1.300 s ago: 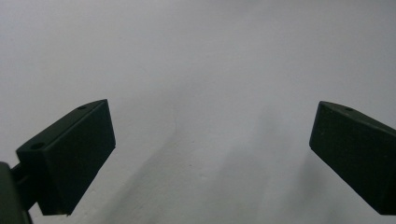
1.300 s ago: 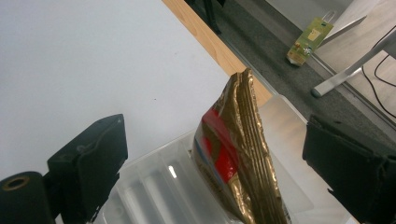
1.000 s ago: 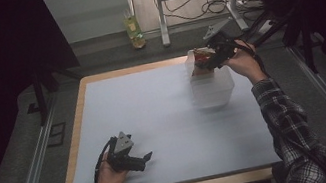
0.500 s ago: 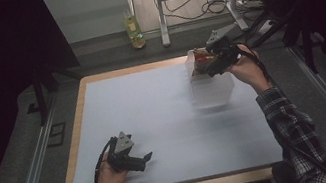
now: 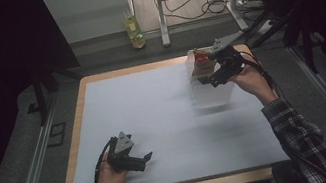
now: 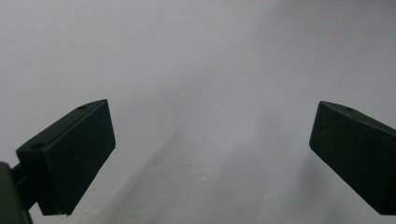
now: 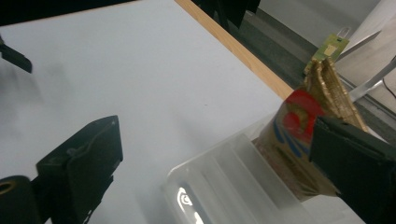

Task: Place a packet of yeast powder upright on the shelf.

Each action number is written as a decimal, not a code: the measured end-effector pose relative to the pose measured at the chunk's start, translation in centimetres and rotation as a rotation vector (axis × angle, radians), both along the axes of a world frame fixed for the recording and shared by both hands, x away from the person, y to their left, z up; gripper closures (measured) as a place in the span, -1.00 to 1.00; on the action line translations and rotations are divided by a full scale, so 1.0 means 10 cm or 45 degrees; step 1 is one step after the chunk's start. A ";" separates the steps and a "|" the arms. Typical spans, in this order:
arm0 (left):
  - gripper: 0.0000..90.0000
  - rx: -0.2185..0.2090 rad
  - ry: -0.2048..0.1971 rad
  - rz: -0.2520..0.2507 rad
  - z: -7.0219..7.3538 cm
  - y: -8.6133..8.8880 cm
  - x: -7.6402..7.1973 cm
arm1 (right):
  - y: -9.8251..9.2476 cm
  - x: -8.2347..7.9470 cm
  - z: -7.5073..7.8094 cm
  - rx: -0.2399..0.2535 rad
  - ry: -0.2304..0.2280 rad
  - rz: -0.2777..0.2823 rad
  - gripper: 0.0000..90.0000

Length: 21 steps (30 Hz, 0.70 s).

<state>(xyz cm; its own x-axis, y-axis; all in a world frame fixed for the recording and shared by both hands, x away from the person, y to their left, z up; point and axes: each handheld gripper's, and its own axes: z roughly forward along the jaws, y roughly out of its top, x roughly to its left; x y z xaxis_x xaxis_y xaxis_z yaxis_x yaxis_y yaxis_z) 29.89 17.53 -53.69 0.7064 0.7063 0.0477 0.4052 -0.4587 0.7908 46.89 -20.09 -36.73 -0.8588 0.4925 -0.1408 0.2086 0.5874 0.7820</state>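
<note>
A: We see a pale bench with a wooden edge, dark room around.

B: Our right tool gapes wide, just opened; the snack bag stands upright in the clear bin beside its right jaw. Left tool wide, empty.

Snack bag — lower part hidden inside clear container, print blurred, probably unreadable; container's near side cut off by frame edge.

Translucent glossy plastic bin; crinkled gold foil snack bag; matt white tabletop, wood edge.
</note>
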 end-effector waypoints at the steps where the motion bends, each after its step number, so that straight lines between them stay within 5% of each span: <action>1: -0.99 0.000 0.000 0.000 0.00 0.00 0.00 | 0.00 -0.03 -0.01 0.011 0.003 0.004 -0.95; 16: -0.99 -0.021 -0.021 0.010 0.02 0.02 -0.01 | -0.04 -0.28 -0.14 0.054 0.011 0.020 -1.00; 21: -0.99 -0.066 -0.003 0.014 0.03 0.02 0.00 | -0.05 -0.34 -0.20 0.054 0.003 0.028 -1.00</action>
<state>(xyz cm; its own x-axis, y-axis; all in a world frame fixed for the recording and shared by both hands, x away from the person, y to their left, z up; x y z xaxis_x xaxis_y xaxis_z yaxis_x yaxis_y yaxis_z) 29.87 17.77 -53.40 0.6987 0.7153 0.0126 0.4079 -0.4128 0.8144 43.48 -20.62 -38.77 -0.8699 0.4788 -0.1183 0.1975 0.5579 0.8060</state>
